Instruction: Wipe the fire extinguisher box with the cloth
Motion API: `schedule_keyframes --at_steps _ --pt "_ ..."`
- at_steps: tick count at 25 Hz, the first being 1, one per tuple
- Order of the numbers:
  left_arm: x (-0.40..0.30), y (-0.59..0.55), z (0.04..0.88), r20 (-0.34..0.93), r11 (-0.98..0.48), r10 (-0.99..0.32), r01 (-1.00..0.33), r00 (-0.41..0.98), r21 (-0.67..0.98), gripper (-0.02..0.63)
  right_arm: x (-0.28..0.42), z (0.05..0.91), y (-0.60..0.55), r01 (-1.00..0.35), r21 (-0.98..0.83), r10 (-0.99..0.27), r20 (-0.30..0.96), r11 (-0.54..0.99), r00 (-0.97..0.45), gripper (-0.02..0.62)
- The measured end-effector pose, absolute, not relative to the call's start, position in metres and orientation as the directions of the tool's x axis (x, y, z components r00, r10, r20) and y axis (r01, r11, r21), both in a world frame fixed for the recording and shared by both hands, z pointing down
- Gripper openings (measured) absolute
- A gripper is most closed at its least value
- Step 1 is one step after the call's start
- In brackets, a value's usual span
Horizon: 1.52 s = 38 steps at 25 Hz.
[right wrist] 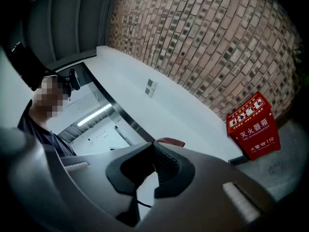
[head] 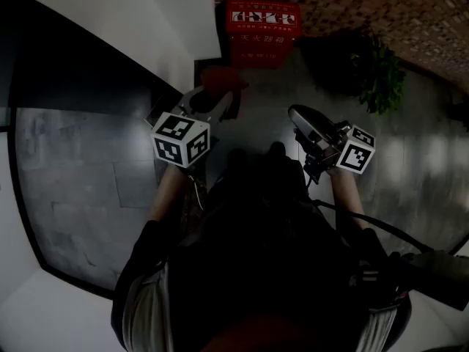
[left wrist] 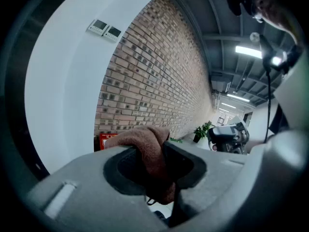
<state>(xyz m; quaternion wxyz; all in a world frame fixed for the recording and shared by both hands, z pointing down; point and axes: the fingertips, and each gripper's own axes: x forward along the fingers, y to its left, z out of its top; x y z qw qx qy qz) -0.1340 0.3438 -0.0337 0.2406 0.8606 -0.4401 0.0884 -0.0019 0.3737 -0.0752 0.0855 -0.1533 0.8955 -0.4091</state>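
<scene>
Jaws of the left gripper (left wrist: pixel 161 146) pinch a brown cloth (left wrist: pixel 145 139), those of the right gripper (right wrist: pixel 151 146) meet on nothing, and the red fire extinguisher box (head: pixel 262 22) stands on the floor (head: pixel 410 167) far ahead against the brick wall (head: pixel 366 6), nearer the left gripper.

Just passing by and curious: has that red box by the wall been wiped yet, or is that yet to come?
Done: the cloth is picked up and clamped in the left gripper.
In hand: the person stands facing the fire extinguisher box, which sits on the floor by the brick wall, well apart from the cloth. The right gripper is shut and empty.
Left: apparently all of the wiping, since nothing touches the box.
</scene>
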Motion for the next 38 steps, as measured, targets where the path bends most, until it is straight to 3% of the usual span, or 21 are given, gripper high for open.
schedule_keyframes --at_steps 4,9,19,28,34,38 --pt "-0.129 0.339 -0.029 0.374 -0.476 -0.727 -0.816 0.575 0.329 0.109 0.003 -0.073 0.368 -0.189 -0.759 -0.337 -0.043 0.623 -0.940 0.000" --pt "-0.103 0.252 -0.007 0.452 -0.404 -0.735 -0.861 0.507 0.308 0.109 0.036 -0.058 0.276 -0.151 -0.783 -0.293 -0.041 0.603 -0.955 0.000" --pt "-0.078 0.166 0.011 0.545 -0.313 -0.751 -0.928 0.372 0.203 0.109 0.052 -0.036 0.188 -0.034 -0.802 -0.084 -0.021 0.597 -0.996 0.000" --pt "-0.107 0.105 0.051 0.588 -0.300 -0.739 -0.943 0.327 0.148 0.109 0.036 -0.010 0.144 -0.071 -0.835 -0.102 0.018 0.545 -0.995 0.000" --pt "-0.141 0.050 0.105 0.601 -0.280 -0.700 -0.922 0.386 0.266 0.109 0.001 0.007 0.105 -0.152 -0.842 -0.149 0.086 0.517 -0.985 0.000" --pt "-0.162 0.013 0.143 0.643 -0.297 -0.658 -0.920 0.391 0.256 0.109 -0.025 0.023 0.078 -0.204 -0.828 -0.160 0.140 0.522 -0.977 0.000"
